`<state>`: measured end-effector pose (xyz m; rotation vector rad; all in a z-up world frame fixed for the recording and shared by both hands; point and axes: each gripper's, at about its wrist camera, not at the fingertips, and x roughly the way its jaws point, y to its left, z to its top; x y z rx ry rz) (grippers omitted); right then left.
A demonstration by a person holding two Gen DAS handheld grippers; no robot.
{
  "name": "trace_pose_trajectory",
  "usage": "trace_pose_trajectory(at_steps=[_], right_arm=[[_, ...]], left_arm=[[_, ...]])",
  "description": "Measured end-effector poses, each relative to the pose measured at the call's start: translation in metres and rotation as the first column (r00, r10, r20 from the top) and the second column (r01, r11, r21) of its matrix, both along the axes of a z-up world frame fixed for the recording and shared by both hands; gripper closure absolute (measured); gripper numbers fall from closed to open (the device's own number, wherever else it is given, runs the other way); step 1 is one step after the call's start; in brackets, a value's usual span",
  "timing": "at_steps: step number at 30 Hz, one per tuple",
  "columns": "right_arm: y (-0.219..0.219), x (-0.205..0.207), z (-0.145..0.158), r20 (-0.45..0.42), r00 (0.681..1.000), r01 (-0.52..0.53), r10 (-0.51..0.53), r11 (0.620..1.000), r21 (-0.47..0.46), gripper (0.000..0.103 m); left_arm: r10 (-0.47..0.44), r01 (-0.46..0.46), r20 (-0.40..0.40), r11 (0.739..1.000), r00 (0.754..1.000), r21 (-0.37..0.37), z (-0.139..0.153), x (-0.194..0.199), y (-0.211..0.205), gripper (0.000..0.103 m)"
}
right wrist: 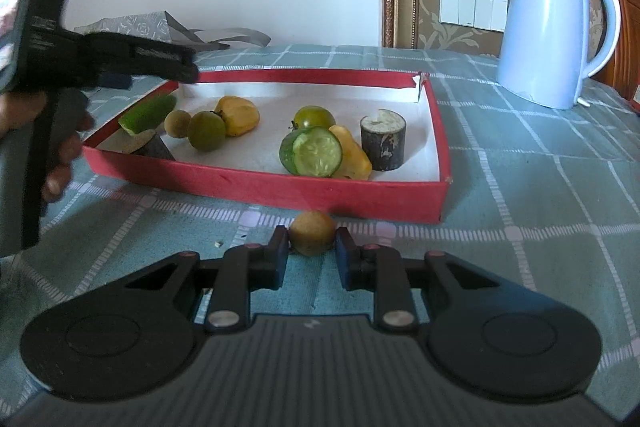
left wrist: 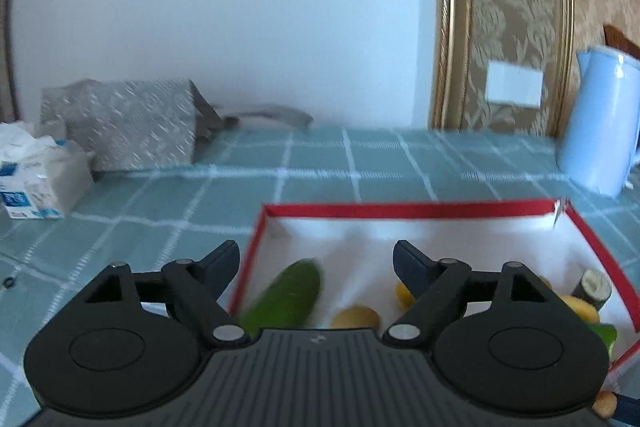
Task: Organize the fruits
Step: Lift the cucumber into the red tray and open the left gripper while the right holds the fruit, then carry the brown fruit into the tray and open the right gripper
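Checked green tablecloth [right wrist: 520, 187], red box [right wrist: 280, 187] half full of fruit.
Right gripper [right wrist: 311, 247] pinches a small brown fruit [right wrist: 312, 233] just short of the box wall — straight ahead. Left gripper [left wrist: 316, 259] hangs open over the box.

I note a woven checked tablecloth [right wrist: 540, 187], matt. The red box [right wrist: 280, 187] looks like matt cardboard with a white paper lining. The blue kettle [right wrist: 552, 27] is smooth, glossy plastic. The small brown fruit [right wrist: 312, 233] has dull, rough skin. The cut cucumber [right wrist: 316, 151] face looks moist; the right gripper [right wrist: 312, 255] is matt black plastic.
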<state>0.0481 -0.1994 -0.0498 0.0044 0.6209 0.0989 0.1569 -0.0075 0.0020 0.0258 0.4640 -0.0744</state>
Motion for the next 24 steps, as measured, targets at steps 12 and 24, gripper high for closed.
trace_pose_trajectory(at_steps=[12,24], right_arm=[[0.004,0.0,-0.001,0.008,1.0,0.003,-0.003,1.0,-0.021,0.079],[0.008,-0.005,-0.001,0.022,1.0,0.013,-0.012,0.999,-0.03,0.079]], left_arm=[[-0.084,0.088,0.069,0.994,0.994,-0.061,-0.006,-0.107,0.022,0.018],[-0.187,0.186,0.031,0.982,0.982,0.006,-0.026,-0.134,0.006,0.014]])
